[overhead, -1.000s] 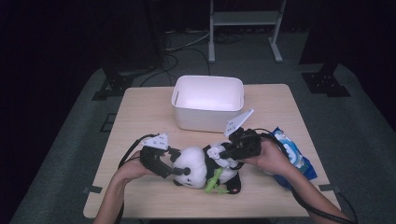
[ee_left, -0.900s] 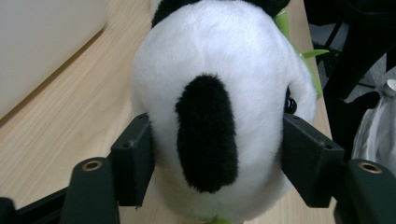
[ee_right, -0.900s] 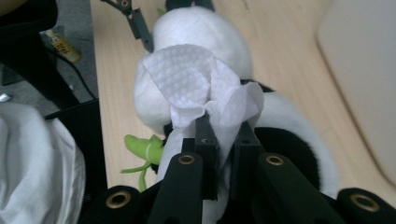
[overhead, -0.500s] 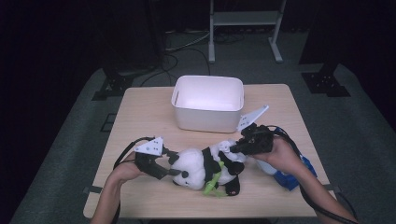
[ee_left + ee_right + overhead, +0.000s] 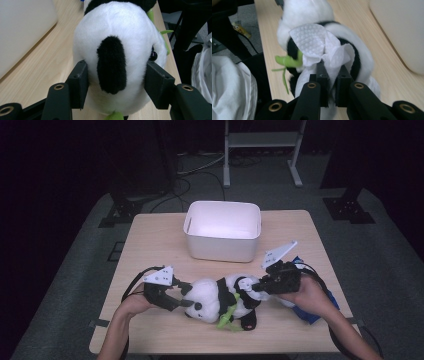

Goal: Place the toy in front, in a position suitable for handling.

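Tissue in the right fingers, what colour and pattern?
White tissue with an embossed dot pattern, clearest in the right gripper view.

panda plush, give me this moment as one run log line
left gripper: just closed on panda plush head | right gripper: shut on white tissue against plush | white bin: behind

We note a white bin (image 5: 223, 231) at twelve o'clock on the wooden table (image 5: 150, 245). A blue packet (image 5: 312, 312) lies at four o'clock, near the edge. A metal stand (image 5: 260, 150) stands beyond, on grey floor.
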### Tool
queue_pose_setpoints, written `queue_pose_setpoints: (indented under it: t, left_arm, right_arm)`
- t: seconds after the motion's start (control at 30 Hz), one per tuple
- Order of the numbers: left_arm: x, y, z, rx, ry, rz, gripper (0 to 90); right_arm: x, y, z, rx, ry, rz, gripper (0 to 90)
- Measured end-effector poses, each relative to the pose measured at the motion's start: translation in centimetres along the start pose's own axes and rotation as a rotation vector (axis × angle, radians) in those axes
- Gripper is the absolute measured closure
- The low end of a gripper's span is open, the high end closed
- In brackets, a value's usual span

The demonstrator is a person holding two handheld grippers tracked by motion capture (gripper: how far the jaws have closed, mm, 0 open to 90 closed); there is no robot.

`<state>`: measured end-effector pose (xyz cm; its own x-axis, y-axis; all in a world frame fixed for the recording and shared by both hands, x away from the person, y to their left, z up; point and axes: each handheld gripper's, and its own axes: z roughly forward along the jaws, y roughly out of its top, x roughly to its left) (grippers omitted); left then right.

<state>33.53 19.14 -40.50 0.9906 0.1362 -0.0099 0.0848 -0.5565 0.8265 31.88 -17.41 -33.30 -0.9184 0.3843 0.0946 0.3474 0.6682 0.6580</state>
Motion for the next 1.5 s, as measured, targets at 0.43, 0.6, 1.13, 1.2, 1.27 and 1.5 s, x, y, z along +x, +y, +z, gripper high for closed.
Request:
queue_pose_setpoints:
  t: [0.43, 0.6, 1.13, 1.2, 1.27, 1.5]
  left_arm:
    - [-0.5, 0.4, 0.5, 0.009, 0.0, 0.04, 41.5]
    - [-0.3, 0.1, 0.4, 0.003, -0.01, 0.028, 41.4]
    - [-0.2, 0.0, 0.4, 0.001, -0.006, 0.004, 40.9]
    - [-0.2, 0.1, 0.4, 0.003, -0.004, 0.004, 40.8]
    - [-0.2, 0.1, 0.4, 0.004, -0.004, 0.004, 40.8]
    - [-0.1, 0.0, 0.5, 0.005, -0.002, 0.002, 40.8]
  right_arm:
    - [1.9, 6.1, 5.8, 0.091, 0.047, -0.153, 83.6]
    - [1.0, 5.1, 4.3, 0.061, 0.024, -0.116, 83.5]
    - [1.2, -0.7, -0.2, -0.003, -0.004, -0.026, 83.5]
    - [1.4, -0.9, -0.4, 0.0, -0.004, -0.027, 83.5]
    - [1.7, -1.2, -0.6, -0.002, -0.001, -0.023, 83.5]
    - [2.7, -1.6, -0.9, -0.01, 0.012, -0.025, 83.5]
